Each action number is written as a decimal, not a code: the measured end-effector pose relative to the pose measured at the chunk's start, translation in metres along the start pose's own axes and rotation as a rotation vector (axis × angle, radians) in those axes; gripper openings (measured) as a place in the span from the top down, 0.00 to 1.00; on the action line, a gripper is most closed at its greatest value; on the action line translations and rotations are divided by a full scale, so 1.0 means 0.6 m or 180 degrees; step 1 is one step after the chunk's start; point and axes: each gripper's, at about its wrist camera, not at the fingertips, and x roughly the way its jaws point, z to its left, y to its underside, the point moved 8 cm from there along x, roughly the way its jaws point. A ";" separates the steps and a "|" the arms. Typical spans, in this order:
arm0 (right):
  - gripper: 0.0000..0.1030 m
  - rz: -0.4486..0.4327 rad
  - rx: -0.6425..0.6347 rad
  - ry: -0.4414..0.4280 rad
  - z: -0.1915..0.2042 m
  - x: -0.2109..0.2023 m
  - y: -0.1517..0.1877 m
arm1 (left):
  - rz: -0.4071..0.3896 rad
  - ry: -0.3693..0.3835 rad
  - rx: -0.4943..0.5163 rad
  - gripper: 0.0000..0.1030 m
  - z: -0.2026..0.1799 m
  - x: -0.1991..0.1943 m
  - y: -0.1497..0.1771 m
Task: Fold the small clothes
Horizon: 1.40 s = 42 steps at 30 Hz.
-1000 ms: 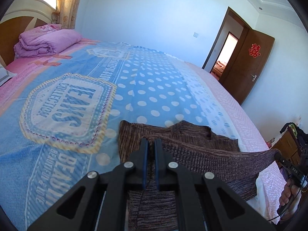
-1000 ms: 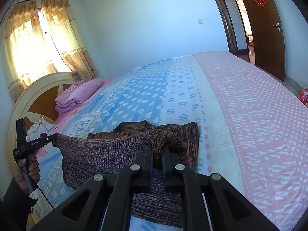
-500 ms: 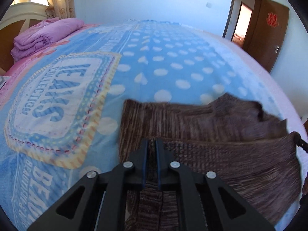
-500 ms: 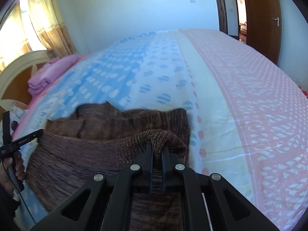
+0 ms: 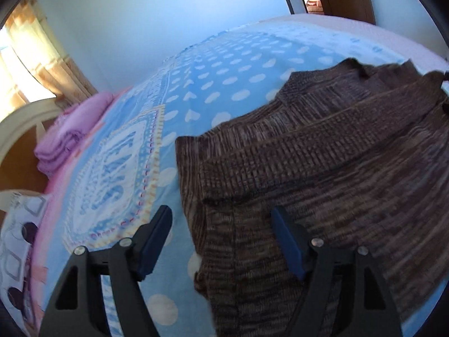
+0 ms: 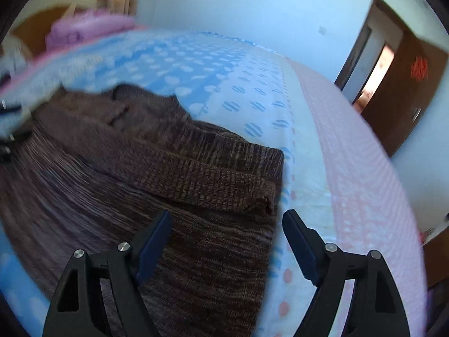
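Observation:
A brown knitted sweater (image 5: 322, 168) lies on the bed, its near part folded over the rest, with a ribbed hem running across the fold. My left gripper (image 5: 221, 224) is open and empty just above the sweater's left edge. In the right wrist view the same sweater (image 6: 157, 185) fills the lower left. My right gripper (image 6: 227, 230) is open and empty above the sweater's right edge, near the folded hem's corner.
The bed has a blue dotted cover (image 5: 224, 84) with a pink band (image 6: 359, 168) along the right side. A folded purple blanket (image 5: 73, 134) lies by the headboard (image 5: 19, 129). A patterned pillow (image 5: 16, 238) is at far left. A brown door (image 6: 401, 90) stands open at right.
Both grippers were shut on the sweater's hem and carried it forward over the garment. Both have now opened and let go; the folded part lies flat.

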 end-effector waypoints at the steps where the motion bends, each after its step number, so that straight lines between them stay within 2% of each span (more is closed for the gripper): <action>1: 0.21 0.0031 -0.0096 0.0069 0.005 0.008 -0.002 | -0.0004 -0.0026 -0.0023 0.25 0.002 0.008 -0.011; 3: 0.21 0.0039 -0.0204 0.0167 0.005 0.025 -0.015 | 0.0019 -0.0040 -0.0070 0.25 0.006 0.021 -0.037; 6: 0.21 0.0016 -0.0216 0.0445 -0.033 0.045 -0.070 | 0.0032 -0.0280 -0.0149 0.25 0.031 0.042 -0.083; 9: 0.21 -0.0143 0.0230 0.0691 -0.108 0.041 -0.128 | 0.0146 -0.0295 -0.0491 0.24 0.071 0.058 -0.113; 10: 0.21 -0.0189 0.0464 0.0627 -0.132 0.034 -0.139 | 0.0170 -0.0345 -0.0570 0.23 0.086 0.062 -0.117; 12: 0.21 -0.0204 0.0689 0.0456 -0.152 0.026 -0.141 | 0.0204 -0.0430 -0.0650 0.19 0.107 0.066 -0.111; 17: 0.21 -0.0168 0.0776 0.0317 -0.172 0.010 -0.085 | 0.0278 -0.0299 -0.0818 0.19 0.135 0.058 -0.047; 22: 0.21 -0.0087 0.1374 -0.0180 -0.192 -0.007 -0.005 | 0.0257 -0.0014 -0.1109 0.18 0.142 0.018 0.026; 26: 0.21 -0.0080 0.1682 -0.0714 -0.159 -0.048 0.050 | 0.0224 0.0170 -0.1190 0.18 0.122 -0.014 0.062; 30: 0.21 0.0003 0.1665 -0.0995 -0.107 -0.062 0.089 | 0.0189 0.0265 -0.1240 0.20 0.099 -0.031 0.078; 31: 0.21 0.0011 0.1642 -0.1001 -0.098 -0.064 0.097 | 0.0160 0.0266 -0.1228 0.20 0.097 -0.033 0.074; 33: 0.21 0.0022 0.1644 -0.0931 -0.092 -0.066 0.109 | 0.0096 0.0267 -0.1165 0.34 0.095 -0.034 0.055; 35: 0.21 -0.0056 0.1705 -0.0850 -0.100 -0.069 0.112 | 0.0038 0.0378 -0.1214 0.36 0.094 -0.033 0.030; 38: 0.21 -0.0212 0.1831 -0.0738 -0.112 -0.074 0.114 | 0.0102 0.0709 -0.1259 0.36 0.077 -0.013 -0.002; 41: 0.21 -0.0244 0.1818 -0.0694 -0.111 -0.074 0.120 | 0.0229 0.0801 -0.1259 0.36 0.061 0.025 -0.021; 42: 0.21 -0.0250 0.1798 -0.0696 -0.106 -0.071 0.121 | 0.0269 0.0851 -0.1269 0.41 0.055 0.036 -0.024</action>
